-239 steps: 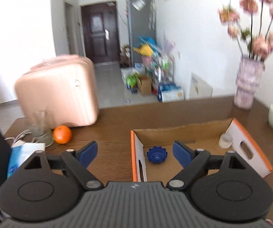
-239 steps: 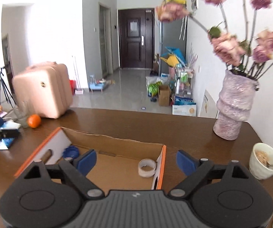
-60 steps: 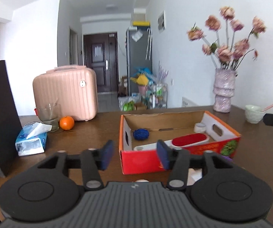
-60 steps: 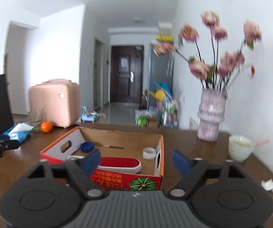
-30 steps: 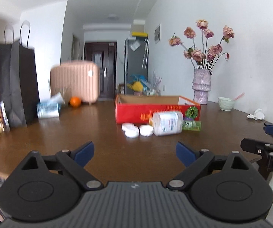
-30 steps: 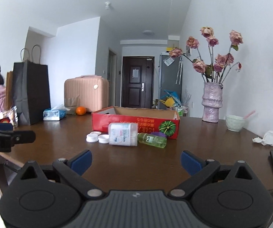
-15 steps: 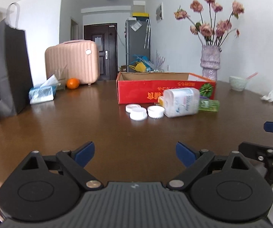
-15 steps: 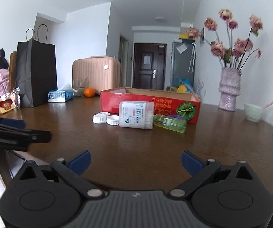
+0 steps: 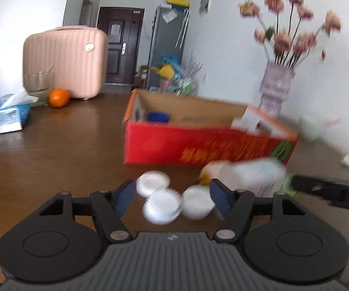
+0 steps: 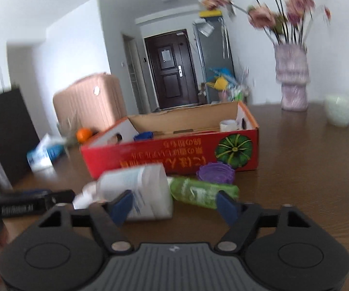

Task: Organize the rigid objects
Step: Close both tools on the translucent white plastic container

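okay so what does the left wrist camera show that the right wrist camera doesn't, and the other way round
Only the left wrist view shows three white caps lying between the open left gripper fingers.

Only the right wrist view shows the purple cap, the whole green bottle, a white roll inside the box and the black bag, with the right gripper open.

Both show the red cardboard box, the toppled white bottle, blue lid, orange, pink suitcase and vase.

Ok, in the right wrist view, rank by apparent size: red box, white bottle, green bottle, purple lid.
Largest to smallest, as they look:
1. red box
2. white bottle
3. green bottle
4. purple lid
The white bottle lies nearest the camera and is blurred, so its lead over the green bottle may be partly nearness.
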### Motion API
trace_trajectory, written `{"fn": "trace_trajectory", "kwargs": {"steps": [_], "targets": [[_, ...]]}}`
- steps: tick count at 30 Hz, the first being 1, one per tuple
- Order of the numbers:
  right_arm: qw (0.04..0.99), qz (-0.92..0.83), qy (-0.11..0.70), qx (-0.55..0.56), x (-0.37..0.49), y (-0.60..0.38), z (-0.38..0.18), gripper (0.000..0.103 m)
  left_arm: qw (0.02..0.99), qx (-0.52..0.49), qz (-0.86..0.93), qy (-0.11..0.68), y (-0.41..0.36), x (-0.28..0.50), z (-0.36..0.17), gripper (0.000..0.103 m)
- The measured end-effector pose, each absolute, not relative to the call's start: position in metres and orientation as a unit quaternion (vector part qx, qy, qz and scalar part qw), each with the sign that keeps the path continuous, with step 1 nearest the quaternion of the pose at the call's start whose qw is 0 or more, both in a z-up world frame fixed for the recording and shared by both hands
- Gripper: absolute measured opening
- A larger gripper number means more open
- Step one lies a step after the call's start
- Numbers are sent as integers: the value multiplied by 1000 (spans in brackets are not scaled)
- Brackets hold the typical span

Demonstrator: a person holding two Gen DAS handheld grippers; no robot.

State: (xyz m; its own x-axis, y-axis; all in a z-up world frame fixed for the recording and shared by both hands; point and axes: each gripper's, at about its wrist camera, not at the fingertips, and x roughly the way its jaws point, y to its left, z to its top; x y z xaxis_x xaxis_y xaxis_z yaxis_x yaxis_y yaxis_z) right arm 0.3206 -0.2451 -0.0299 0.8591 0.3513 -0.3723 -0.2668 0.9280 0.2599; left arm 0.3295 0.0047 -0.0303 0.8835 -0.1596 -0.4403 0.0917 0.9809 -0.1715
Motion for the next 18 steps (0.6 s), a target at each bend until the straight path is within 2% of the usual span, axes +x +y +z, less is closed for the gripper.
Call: {"fn": "trace_trajectory", "kwargs": {"steps": [1, 4, 6, 7, 12, 18], "targets": [[956, 166, 213, 114, 329, -246, -28, 63, 964, -95, -81, 235, 2, 335, -28, 49], [948, 184, 219, 139, 351, -244, -27, 52, 946, -152, -134, 253, -7, 348, -28, 36], [934, 214, 229, 172, 362, -247, -31, 29, 936, -171, -150, 267, -14, 356, -31, 25], [924, 234, 235, 191, 364, -249, -33, 26, 935, -179, -150, 266, -15, 356, -32, 25], [924, 231, 236, 194, 352, -249, -35, 25, 927, -207, -159, 270, -13, 343, -37, 24], [919, 250, 250, 177, 306, -253, -41, 26, 931, -204, -141, 269, -17, 288, -49, 25]]}}
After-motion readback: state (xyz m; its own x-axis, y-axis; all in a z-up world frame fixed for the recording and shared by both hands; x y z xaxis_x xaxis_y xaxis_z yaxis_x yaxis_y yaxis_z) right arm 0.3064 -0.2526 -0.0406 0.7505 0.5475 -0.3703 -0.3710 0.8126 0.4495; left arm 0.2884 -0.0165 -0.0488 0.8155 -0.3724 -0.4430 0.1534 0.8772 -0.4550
